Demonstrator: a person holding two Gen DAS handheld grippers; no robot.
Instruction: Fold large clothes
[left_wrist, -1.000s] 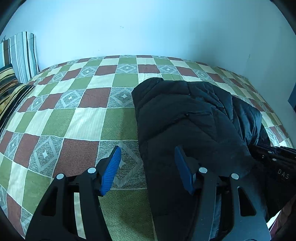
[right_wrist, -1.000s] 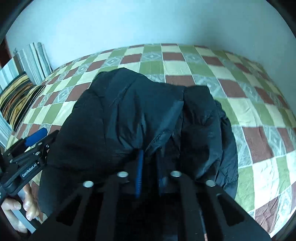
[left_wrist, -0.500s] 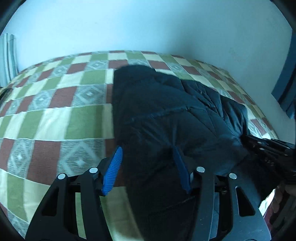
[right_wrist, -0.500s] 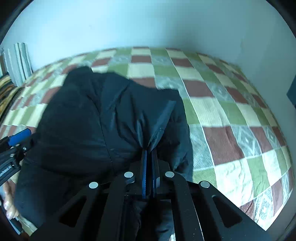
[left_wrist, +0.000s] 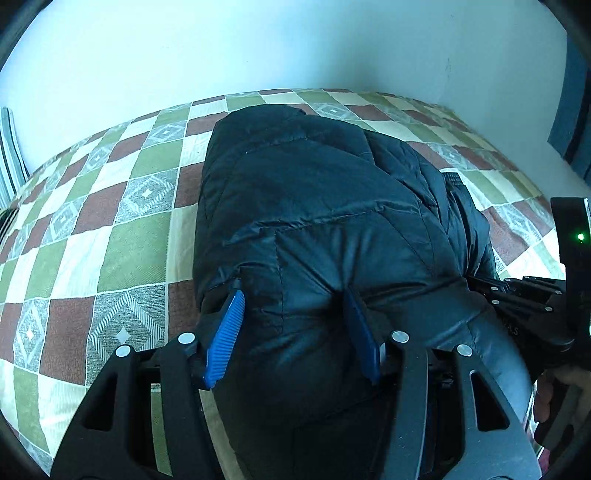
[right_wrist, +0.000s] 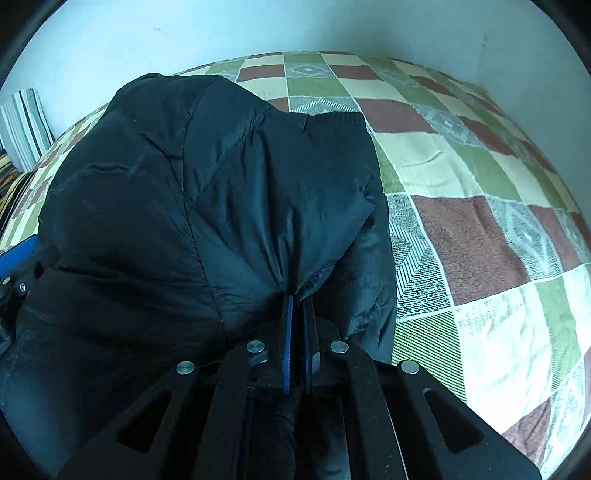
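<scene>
A black quilted puffer jacket (left_wrist: 314, 221) lies bunched on a checked bed cover (left_wrist: 122, 236); it also fills the right wrist view (right_wrist: 192, 206). My left gripper (left_wrist: 293, 299) is open, its blue fingers astride the jacket's near edge, with fabric bulging between them. My right gripper (right_wrist: 297, 299) is shut on a fold of the jacket near its ribbed cuff or hem (right_wrist: 334, 122). The right gripper's body shows at the right of the left wrist view (left_wrist: 532, 295).
The bed cover (right_wrist: 480, 229) has green, brown and cream squares and stretches right to a pale wall (right_wrist: 258, 26). A striped pillow (right_wrist: 22, 125) stands at the far left. A dark blue curtain or panel (left_wrist: 569, 110) hangs at the right.
Both grippers have moved forward over the jacket. The left gripper went from beside the jacket's edge to astride it. The right gripper closed on the fabric a second ago and still holds it.
</scene>
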